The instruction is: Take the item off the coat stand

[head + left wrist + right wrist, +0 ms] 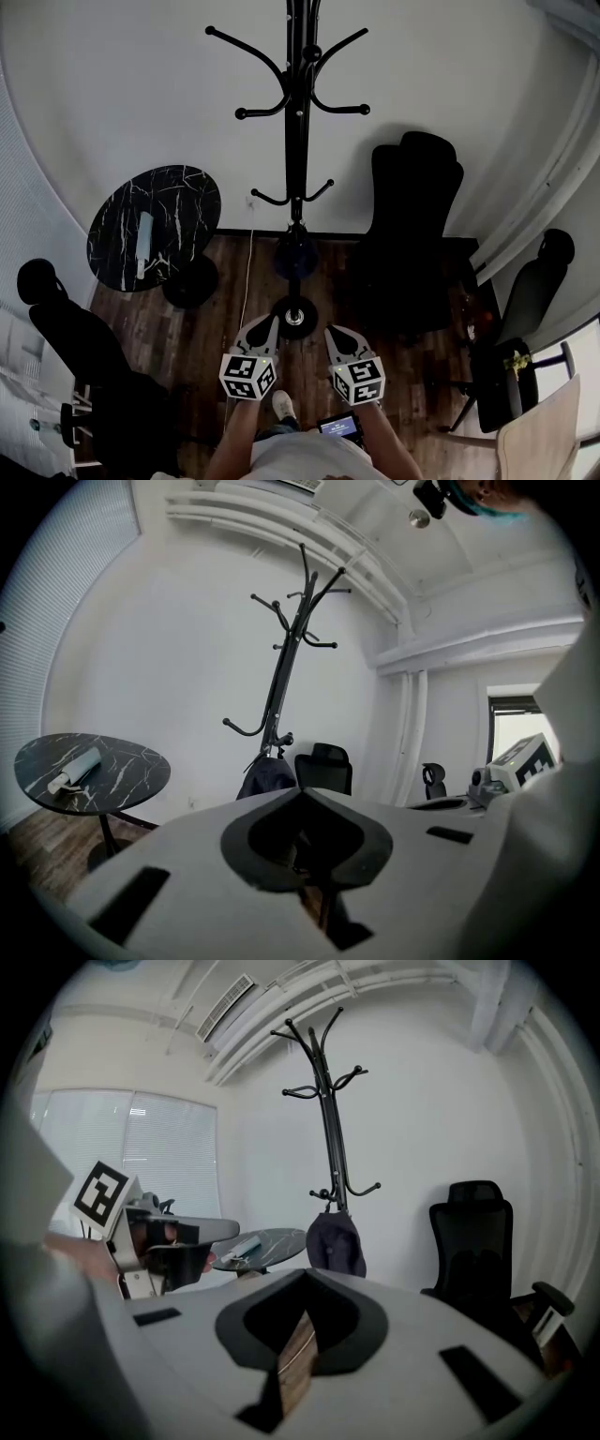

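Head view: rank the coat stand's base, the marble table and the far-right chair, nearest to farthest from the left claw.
1. Coat stand's base, just right of the left claw.
2. Marble table, upper left.
3. Far-right chair, at the right edge.

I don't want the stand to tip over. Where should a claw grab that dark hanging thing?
Probably near its top, where the dark hanging thing narrows under a low hook of the coat stand. Come from the front, the side facing you, and lift up, since the hooks curl upward. Its wider bottom hangs loose.
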The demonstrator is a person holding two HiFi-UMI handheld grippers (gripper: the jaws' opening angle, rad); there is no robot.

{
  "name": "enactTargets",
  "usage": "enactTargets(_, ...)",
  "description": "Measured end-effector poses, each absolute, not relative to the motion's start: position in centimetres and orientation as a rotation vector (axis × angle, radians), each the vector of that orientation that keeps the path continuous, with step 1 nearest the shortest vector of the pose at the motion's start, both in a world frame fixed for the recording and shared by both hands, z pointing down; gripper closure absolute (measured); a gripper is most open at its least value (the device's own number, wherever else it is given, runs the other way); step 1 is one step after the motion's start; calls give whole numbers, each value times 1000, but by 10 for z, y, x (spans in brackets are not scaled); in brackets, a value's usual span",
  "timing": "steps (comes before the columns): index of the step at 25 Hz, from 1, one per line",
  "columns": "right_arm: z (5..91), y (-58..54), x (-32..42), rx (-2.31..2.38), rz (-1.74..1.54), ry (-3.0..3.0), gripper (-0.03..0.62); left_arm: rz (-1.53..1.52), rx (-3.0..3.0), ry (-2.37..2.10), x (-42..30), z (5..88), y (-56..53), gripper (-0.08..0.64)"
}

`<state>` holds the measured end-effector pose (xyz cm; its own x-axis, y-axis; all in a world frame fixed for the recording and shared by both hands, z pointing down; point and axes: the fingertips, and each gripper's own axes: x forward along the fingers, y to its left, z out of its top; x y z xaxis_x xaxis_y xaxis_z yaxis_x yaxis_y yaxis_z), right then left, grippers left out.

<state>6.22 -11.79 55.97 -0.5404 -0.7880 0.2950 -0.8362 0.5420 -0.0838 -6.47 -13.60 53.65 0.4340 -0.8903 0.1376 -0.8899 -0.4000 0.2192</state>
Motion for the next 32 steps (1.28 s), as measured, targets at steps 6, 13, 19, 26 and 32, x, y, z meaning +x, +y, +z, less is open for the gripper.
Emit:
enactTargets(6, 567, -168, 56, 1427, 352, -2507, 580, 0, 2446, -1524, -78, 534, -188, 540)
enactTargets(13, 572, -208, 41, 1478, 363, -2483, 580, 13, 2474, -1477, -92, 539, -230, 540)
enactTargets(19, 567, -217, 39, 1554, 349, -2464, 580, -23, 2521, -1415, -86, 534, -242, 540)
enactTargets(26, 565, -217, 41, 1579, 367, -2450, 580, -15, 2509, -1420, -91, 541, -240, 540)
enactTargets(32, 564, -227, 36, 1569, 306, -2439, 580, -29, 2487, -1466, -101, 542, -251, 540)
